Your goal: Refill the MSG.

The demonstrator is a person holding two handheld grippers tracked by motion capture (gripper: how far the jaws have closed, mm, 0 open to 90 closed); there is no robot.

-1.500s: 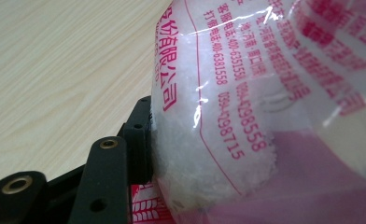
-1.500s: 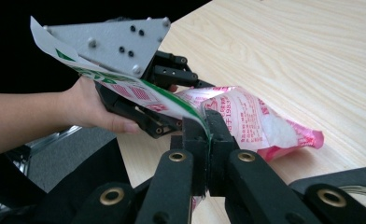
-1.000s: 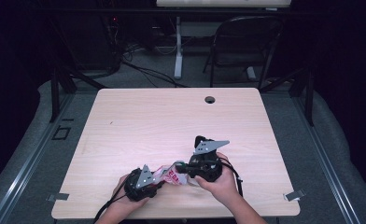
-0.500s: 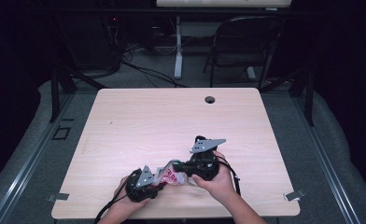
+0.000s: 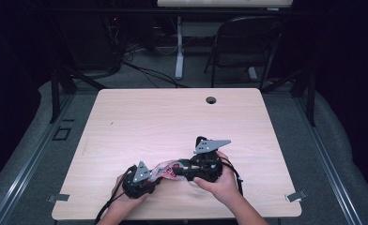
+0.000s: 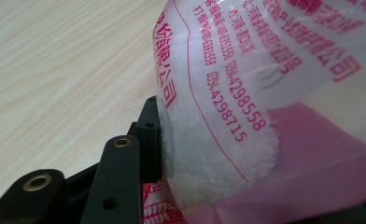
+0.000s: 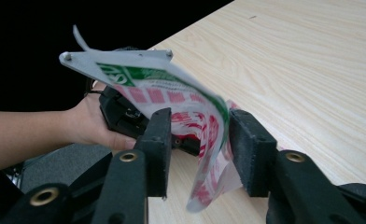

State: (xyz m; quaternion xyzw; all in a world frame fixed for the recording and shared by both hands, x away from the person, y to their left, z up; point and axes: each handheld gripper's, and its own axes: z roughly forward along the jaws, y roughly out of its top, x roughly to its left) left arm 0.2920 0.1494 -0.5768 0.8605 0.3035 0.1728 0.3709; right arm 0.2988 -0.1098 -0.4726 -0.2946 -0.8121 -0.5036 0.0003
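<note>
A clear plastic bag with red print and white grains inside lies between my two grippers near the table's front edge. My left gripper has just been closing its jaws. Its pad presses on the grain-filled part of the bag, and the other jaw is hidden behind the bag. My right gripper points left at the bag and has just been opening its jaws. In the right gripper view its jaws stand apart with the bag's curled printed end hanging loose between them. Beyond it is the left gripper's body.
The light wooden table has a cable hole near its far edge. Behind the table a dark chair and a white post stand among floor cables. Both hands work close to the front edge.
Both hands stay almost where they were, and the left gripper has edged slightly left. The high view is too small to show the jaws moving.
</note>
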